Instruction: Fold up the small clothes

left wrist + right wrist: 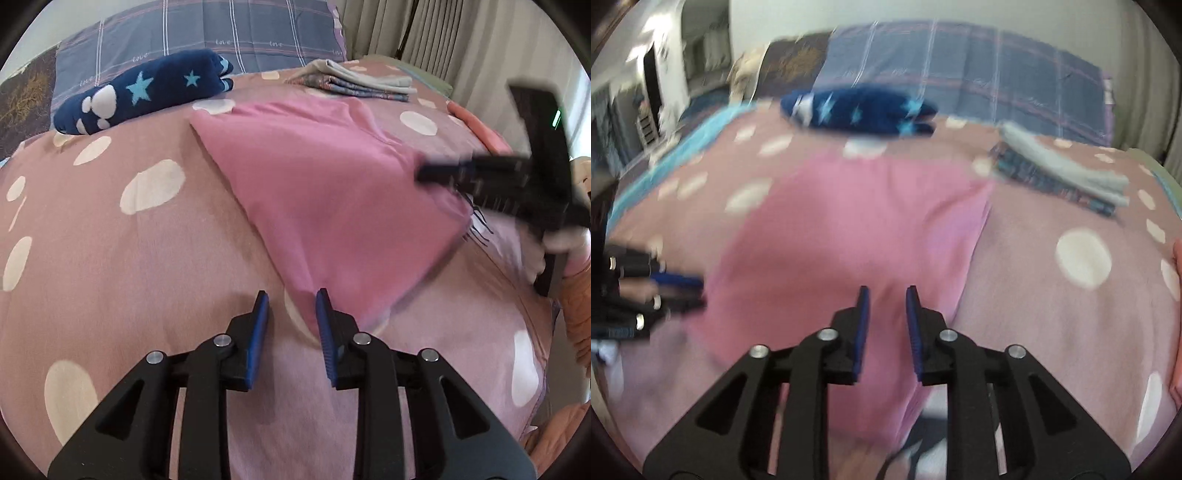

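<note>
A pink garment [325, 192] lies flat, folded to a slanted panel, on the polka-dot bedspread [110, 258]. My left gripper [291, 306] hangs open just over the garment's near corner; its pads press on nothing. In the left wrist view the right gripper [424, 173] shows blurred at the garment's right edge. In the right wrist view my right gripper [887, 295] stands open above the pink garment [849, 229], the cloth showing through the gap. The left gripper [683, 288] appears blurred at that garment's left edge.
A navy item with stars [147, 92] and a folded stack of clothes [358, 83] lie at the far side of the bed before a plaid pillow [221, 33]. Curtains [406, 29] hang at the back right. An orange cloth [480, 129] lies at the right edge.
</note>
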The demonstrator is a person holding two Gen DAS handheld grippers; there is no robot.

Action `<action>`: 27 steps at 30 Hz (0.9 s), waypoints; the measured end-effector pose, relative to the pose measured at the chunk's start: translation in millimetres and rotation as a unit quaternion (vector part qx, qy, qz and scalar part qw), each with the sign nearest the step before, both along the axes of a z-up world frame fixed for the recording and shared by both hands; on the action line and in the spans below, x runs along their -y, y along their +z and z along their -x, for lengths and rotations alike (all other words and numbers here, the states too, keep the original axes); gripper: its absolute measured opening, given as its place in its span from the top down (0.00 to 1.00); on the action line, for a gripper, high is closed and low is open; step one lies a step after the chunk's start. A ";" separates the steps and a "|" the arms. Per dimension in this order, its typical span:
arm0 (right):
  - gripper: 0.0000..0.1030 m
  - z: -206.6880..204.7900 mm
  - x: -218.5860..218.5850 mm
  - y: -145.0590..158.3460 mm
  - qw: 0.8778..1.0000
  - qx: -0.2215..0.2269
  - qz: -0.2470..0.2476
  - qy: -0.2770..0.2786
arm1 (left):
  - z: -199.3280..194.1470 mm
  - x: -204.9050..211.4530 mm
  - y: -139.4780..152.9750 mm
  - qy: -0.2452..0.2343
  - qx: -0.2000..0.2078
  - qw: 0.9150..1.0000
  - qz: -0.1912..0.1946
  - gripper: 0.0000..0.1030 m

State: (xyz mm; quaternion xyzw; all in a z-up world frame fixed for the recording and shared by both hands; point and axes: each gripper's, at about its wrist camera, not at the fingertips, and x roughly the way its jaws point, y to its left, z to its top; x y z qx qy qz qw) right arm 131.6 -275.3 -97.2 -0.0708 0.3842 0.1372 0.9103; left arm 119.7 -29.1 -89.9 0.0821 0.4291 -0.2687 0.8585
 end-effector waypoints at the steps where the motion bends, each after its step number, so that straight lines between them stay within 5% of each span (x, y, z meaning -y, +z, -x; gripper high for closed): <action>1: 0.80 3.4 -2.6 -14.5 0.999 -0.022 0.025 0.001 | 1.8 -3.1 3.0 0.004 -0.006 1.000 0.005 0.73; 3: 0.78 14.2 0.8 -20.0 1.000 -0.011 0.027 0.000 | -0.2 -13.0 19.7 0.020 0.004 0.999 0.033 0.73; 11: 0.74 -5.1 11.6 35.5 0.999 0.028 -0.042 -0.012 | -52.1 15.4 70.7 0.020 0.071 0.993 0.089 0.73; 14: 0.74 -33.5 4.3 39.9 0.998 0.020 -0.057 0.002 | -74.1 43.8 70.3 -0.001 0.093 0.994 0.065 0.73; 20: 0.73 -103.4 6.0 25.1 0.993 -0.022 -0.108 -0.029 | -150.9 50.0 35.6 0.050 0.051 0.996 0.051 0.73; 22: 0.74 -126.0 11.5 3.2 0.995 -0.040 -0.071 -0.063 | -175.2 41.3 5.4 0.067 0.015 0.997 0.025 0.72; 25: 0.74 -134.2 27.6 -23.7 0.991 -0.038 -0.108 -0.065 | -187.4 19.6 -6.2 0.073 -0.019 0.993 0.096 0.71; 27: 0.74 -133.7 26.6 -19.1 0.992 -0.040 -0.104 -0.064 | -185.9 19.3 -4.9 0.074 -0.018 0.993 0.094 0.71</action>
